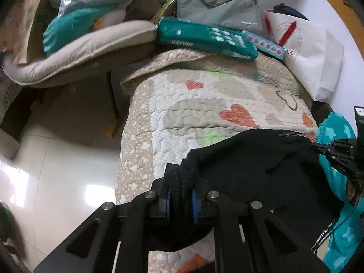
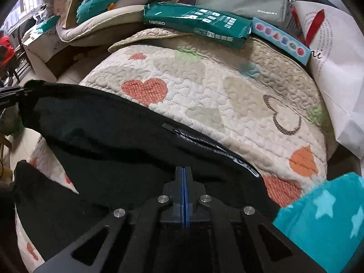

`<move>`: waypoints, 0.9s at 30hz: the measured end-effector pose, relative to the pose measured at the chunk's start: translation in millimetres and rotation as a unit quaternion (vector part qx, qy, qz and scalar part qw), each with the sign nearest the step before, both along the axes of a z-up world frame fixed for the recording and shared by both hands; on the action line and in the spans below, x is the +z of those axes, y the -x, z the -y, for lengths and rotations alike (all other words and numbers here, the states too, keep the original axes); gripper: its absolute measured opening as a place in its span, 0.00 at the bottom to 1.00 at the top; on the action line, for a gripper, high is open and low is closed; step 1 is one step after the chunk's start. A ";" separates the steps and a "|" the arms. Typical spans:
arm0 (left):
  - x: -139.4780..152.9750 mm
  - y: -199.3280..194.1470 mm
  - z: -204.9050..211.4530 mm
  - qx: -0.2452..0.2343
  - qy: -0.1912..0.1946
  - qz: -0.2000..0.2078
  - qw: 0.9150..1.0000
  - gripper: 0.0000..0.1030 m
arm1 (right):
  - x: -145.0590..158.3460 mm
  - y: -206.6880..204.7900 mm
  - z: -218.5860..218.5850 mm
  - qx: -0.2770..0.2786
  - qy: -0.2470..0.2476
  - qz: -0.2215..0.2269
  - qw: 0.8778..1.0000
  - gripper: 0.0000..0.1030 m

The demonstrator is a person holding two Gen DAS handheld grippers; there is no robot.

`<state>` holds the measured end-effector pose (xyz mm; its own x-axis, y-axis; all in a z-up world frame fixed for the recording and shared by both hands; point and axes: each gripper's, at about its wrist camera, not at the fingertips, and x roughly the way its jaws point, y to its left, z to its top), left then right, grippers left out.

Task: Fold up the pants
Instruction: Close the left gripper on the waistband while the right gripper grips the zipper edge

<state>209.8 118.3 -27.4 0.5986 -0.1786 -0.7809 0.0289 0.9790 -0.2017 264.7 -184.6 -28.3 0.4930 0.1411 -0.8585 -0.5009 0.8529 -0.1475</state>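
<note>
On the quilt [image 2: 227,86], both tongs, left [image 1: 180,195] and right [image 2: 184,177], pinch the black pants [image 2: 109,132].

Both wrist views look steeply down, close over the same quilt [image 1: 204,95]

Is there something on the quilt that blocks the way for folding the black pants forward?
Nothing visible does. Both grippers already clamp the black pants, and the quilt ahead is bare up to the green package at its far edge.
</note>
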 end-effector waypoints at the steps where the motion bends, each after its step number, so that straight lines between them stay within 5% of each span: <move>1: 2.3 2.3 2.2 0.000 -0.006 0.004 1.000 0.12 | -0.2 -0.5 0.8 -0.003 0.002 -0.001 1.000 0.18; 2: 3.9 4.2 3.6 0.001 -0.010 0.007 1.000 0.12 | -0.8 -3.1 2.1 -0.007 0.005 0.000 1.000 0.35; 3: 4.9 5.3 4.3 0.003 -0.012 0.010 1.000 0.12 | -1.0 -5.6 2.6 -0.009 0.009 0.007 1.000 0.79; 4: 4.7 5.5 4.3 0.005 -0.013 0.011 1.000 0.12 | -0.7 -7.3 1.9 -0.008 0.015 0.028 0.999 0.94; 6: 1.2 2.9 2.2 0.009 -0.015 0.012 1.000 0.12 | -3.6 -15.5 -2.5 0.001 0.030 0.041 0.999 0.91; 8: -3.6 -0.5 -0.6 0.011 -0.018 0.010 1.000 0.13 | -13.0 -32.1 -6.4 0.007 0.038 0.024 0.999 0.75; 10: -12.0 -6.7 -4.7 0.015 -0.020 0.005 1.000 0.13 | -26.6 -51.5 -11.1 0.017 0.051 0.003 0.999 0.42; 16: -36.6 -22.7 -15.3 0.018 -0.009 -0.014 1.000 0.13 | -60.9 -88.6 -23.8 0.063 0.075 -0.034 0.995 0.47; 20: -46.3 -28.5 -17.8 0.019 -0.008 -0.023 1.000 0.13 | -63.0 -101.1 -9.8 0.055 0.024 -0.071 0.996 0.48; 25: -45.7 -26.0 -17.7 0.024 -0.005 -0.022 0.999 0.13 | -62.3 -87.2 -9.4 0.045 0.014 -0.071 0.996 0.20; 27: -41.0 -21.1 -16.2 0.024 -0.007 -0.018 1.000 0.13 | -57.0 -78.7 -11.8 0.043 0.020 -0.058 0.997 0.16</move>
